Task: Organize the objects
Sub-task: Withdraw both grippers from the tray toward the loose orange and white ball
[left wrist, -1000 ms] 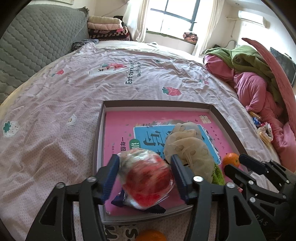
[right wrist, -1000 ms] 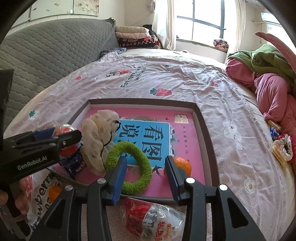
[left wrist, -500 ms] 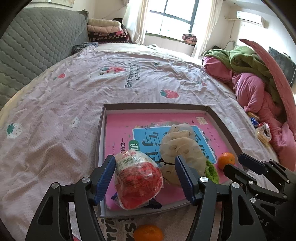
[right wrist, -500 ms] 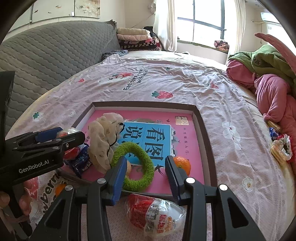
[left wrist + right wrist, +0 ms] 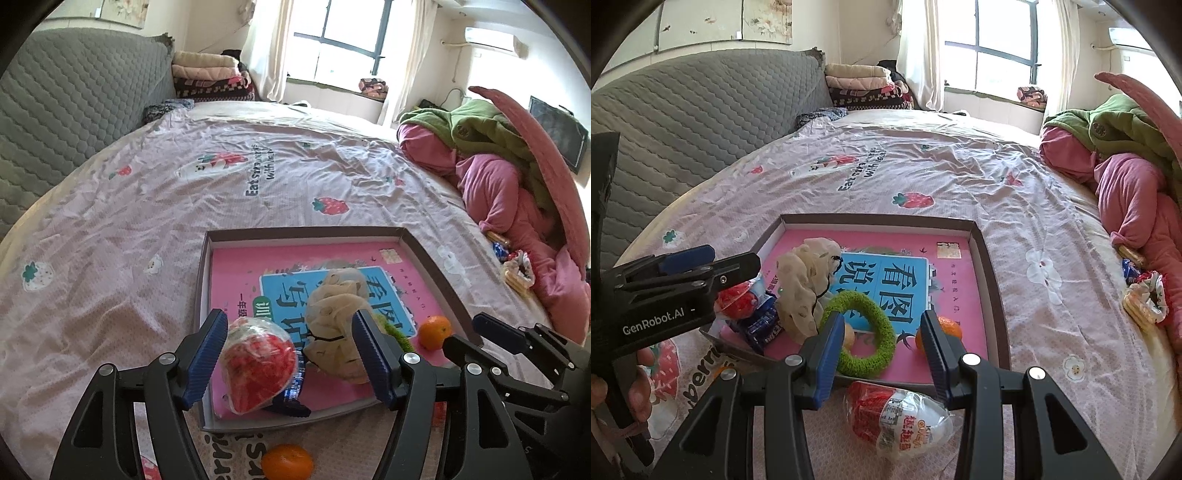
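A brown-rimmed tray (image 5: 306, 230) lies on the bedspread with a pink book (image 5: 236, 273) in it. My left gripper (image 5: 290, 332) is open over the tray's near left corner. A red wrapped toy egg (image 5: 258, 369) lies loose between its pads on a blue packet (image 5: 293, 384), beside a cream scrunchie (image 5: 332, 306). My right gripper (image 5: 881, 328) is open with nothing in it, over the tray's near rim. A second wrapped toy egg (image 5: 901, 417) lies on the bedspread below it. A green ring (image 5: 864, 332) and a tangerine (image 5: 945, 325) sit in the tray.
Another tangerine (image 5: 288, 461) lies on the bedspread before the tray. Pink and green bedding (image 5: 498, 177) is piled at the right, with snack packets (image 5: 1141, 295) beside it. A grey quilted headboard (image 5: 74, 110) runs along the left. A hand (image 5: 639, 391) holds the left gripper.
My left gripper has opened and let go of the red toy egg, which now rests in the tray. The left gripper has lifted back a little; the right has barely moved.
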`<state>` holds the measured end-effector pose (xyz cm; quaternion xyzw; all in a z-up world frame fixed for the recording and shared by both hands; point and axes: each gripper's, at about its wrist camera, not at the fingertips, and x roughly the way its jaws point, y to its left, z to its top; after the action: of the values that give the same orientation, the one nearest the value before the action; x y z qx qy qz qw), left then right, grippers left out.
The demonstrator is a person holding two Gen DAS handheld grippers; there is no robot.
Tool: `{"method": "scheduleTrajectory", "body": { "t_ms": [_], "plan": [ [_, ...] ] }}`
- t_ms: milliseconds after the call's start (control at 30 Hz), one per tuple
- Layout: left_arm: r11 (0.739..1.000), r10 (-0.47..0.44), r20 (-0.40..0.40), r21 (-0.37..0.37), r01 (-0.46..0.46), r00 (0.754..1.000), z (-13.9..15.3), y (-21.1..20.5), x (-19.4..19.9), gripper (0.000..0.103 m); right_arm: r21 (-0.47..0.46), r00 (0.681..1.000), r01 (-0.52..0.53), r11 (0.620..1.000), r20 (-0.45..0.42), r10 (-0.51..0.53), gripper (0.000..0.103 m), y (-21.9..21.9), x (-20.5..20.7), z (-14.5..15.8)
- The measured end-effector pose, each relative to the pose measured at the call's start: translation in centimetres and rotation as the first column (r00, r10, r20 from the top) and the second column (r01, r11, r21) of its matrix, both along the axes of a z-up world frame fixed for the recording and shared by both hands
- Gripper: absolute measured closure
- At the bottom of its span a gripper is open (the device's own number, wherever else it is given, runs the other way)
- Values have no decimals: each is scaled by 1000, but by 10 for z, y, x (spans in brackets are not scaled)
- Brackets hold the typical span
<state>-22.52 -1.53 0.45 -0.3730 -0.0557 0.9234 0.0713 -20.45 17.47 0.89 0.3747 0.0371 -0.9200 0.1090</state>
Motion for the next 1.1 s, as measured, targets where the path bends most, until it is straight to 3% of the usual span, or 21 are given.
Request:
{"method": "scheduleTrajectory", "body": {
  "t_ms": [667,800,1100],
  "plan": [
    [1000,-11,-40,-21,10,999,30,11,31,29,-6,999,-2,1000,-49,2,60,3,22,25],
    [1000,-11,-44,-29,9,999,34,13,40,29,-6,998,-6,1000,-57,6,49,4,30,28],
    [999,-7,-42,-39,5,999,33,11,65,29,1,999,-14,1000,-50,14,44,9,48,27]
  ]
}}
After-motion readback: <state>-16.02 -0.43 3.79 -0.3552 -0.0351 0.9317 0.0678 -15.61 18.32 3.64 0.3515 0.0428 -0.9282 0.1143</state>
